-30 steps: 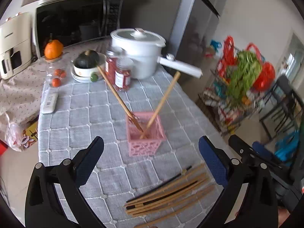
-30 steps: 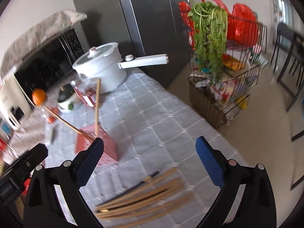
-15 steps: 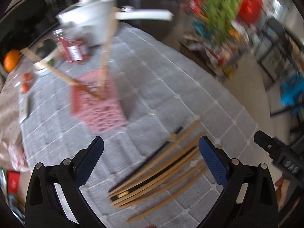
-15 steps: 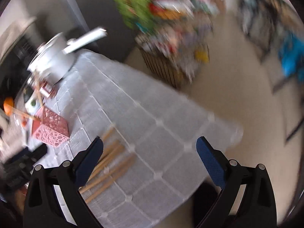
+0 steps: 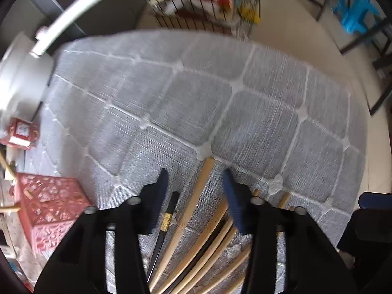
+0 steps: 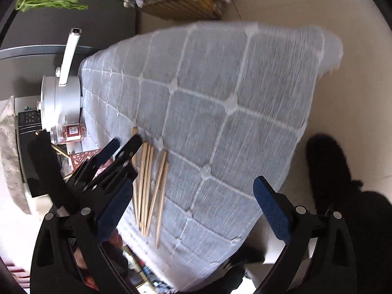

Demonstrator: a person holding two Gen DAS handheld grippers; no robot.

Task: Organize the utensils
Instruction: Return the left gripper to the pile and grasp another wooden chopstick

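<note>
Several wooden chopsticks point(image 5: 196, 203) and a black one point(image 5: 169, 215) lie in a loose bundle on the grey quilted tablecloth point(image 5: 196, 103). My left gripper point(image 5: 194, 178) is down over the bundle, its jaws partly closed around one wooden chopstick with a gap on each side. A pink lattice holder point(image 5: 49, 210) with chopsticks in it stands to the left. In the right wrist view my right gripper point(image 6: 188, 196) is open and empty above the chopsticks point(image 6: 149, 183), with the left gripper point(image 6: 115, 161) beside them.
A white pot point(image 5: 22, 78) with a long handle and a red-labelled jar point(image 5: 19, 134) stand at the far left. The table's edge point(image 6: 316, 103) drops to the floor on the right. A wire rack with groceries point(image 5: 208, 2) stands beyond the table.
My left gripper has dropped onto the chopstick bundle and its jaws have narrowed. My right gripper has swung up and now looks down on the table.
</note>
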